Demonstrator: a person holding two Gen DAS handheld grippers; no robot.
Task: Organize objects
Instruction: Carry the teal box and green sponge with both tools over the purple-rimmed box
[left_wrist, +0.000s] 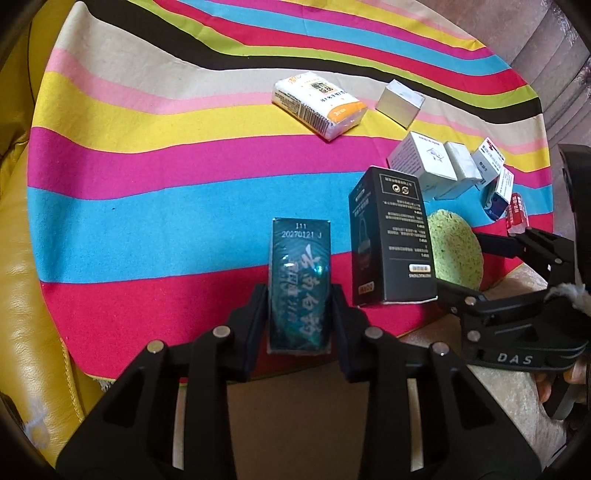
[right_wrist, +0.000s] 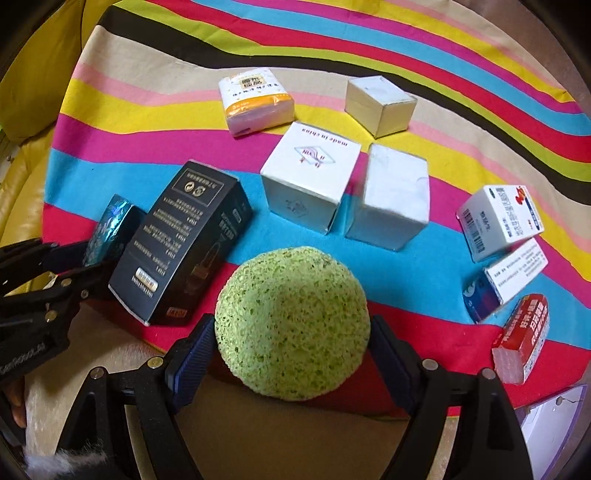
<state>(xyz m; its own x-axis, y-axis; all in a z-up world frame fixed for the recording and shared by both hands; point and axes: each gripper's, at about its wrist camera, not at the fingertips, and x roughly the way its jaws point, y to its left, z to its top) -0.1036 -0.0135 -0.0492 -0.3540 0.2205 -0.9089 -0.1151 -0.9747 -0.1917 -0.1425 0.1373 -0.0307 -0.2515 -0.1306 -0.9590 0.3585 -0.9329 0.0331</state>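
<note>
Two things are held at once. The left gripper has its jaws clamped on the long sides of a teal box, which stands upright at the near edge of the striped cloth, over the red band. The right gripper holds a round green sponge between its pads, jaws set wide around it, also at the cloth's near edge.

Between them stands a tall black box, just beside the teal box and near the sponge; whether it touches either I cannot tell. Beyond the sponge, two white boxes stand side by side on the blue band: one printed "made in china" and a plain one. Farther back lie a tissue pack and a cream box, well apart. To the right sit a white medicine box, a blue-and-white box and a red pack, close together.
</note>
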